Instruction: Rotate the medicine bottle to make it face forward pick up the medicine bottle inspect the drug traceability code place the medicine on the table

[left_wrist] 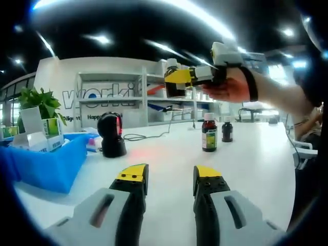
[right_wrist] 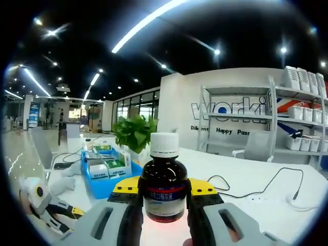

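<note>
Right hand-held gripper (right_wrist: pixel 164 197) is clamping the medicine bottle (right_wrist: pixel 164 184) upright above the scanner (left_wrist: pixel 111 134); left hand-held gripper (left_wrist: pixel 170 179) is hanging open, empty; keep the label facing the red glow

Light: my room is bright, lit by long ceiling strips (right_wrist: pixel 148 20) and small round lamps up high.
Glare: the strips smear into white streaks; my white table (left_wrist: pixel 169 154) shines.
Red glow: a soft red patch sits under my bottle (right_wrist: pixel 164 187).
Edges: everything bends and goes dark and blurry near my rim.
</note>
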Available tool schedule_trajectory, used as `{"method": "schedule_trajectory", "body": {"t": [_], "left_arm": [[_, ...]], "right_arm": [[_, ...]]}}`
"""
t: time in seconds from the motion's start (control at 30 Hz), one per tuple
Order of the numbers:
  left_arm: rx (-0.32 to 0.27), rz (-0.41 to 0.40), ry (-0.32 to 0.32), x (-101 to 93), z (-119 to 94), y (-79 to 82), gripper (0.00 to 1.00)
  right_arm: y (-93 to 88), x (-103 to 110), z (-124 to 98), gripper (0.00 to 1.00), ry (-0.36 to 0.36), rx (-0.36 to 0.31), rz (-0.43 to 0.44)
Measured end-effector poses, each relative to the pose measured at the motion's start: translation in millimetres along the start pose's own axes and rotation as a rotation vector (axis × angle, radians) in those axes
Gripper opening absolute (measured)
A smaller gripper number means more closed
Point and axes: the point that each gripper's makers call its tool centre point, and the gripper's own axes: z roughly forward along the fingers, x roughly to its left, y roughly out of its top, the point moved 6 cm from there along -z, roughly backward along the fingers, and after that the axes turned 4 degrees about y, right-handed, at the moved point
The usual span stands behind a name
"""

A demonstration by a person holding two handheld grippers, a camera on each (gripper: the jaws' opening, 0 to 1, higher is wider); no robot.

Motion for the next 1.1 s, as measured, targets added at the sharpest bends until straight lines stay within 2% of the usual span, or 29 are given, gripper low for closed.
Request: {"method": "schedule_trajectory", "body": {"t": [0.13,0.27,0.4,0.6,0.77,1.1], "left_arm": [[0.002,0.002,-0.004,-0.6,0.3,-0.1,0.26],[0.005,0.002,-0.007,-0.9,0.5,-0.4,0.26],[0.006,0.001,-0.010,-0.3,1.0,-0.7,0.26],[0.003,0.000,-0.008,-0.9,0.8,0.2,0.26],[0.006,0.000,-0.012,-1.1,0.8,-0.3,0.26],[0.006,0.004,-0.010,-0.6,0.9,-0.6,0.26]], "right_arm": [[-17.6,6.6,1.3,0.28,0.001,0.003,-0.013],[-33.6,14.8,1.1,0.28,0.022,-0.021,0.020],[-51.1,19.4,4.5,0.28,0.009,-0.006,-0.019],[-79.3,23.1,8.2,0.28,-0.006,0.027,0.014],[-94.3,27.0,8.8,0.28,-0.012,0.039,0.071],[-120.4,27.9,15.2,0.27,-0.034,0.072,0.065]]}}
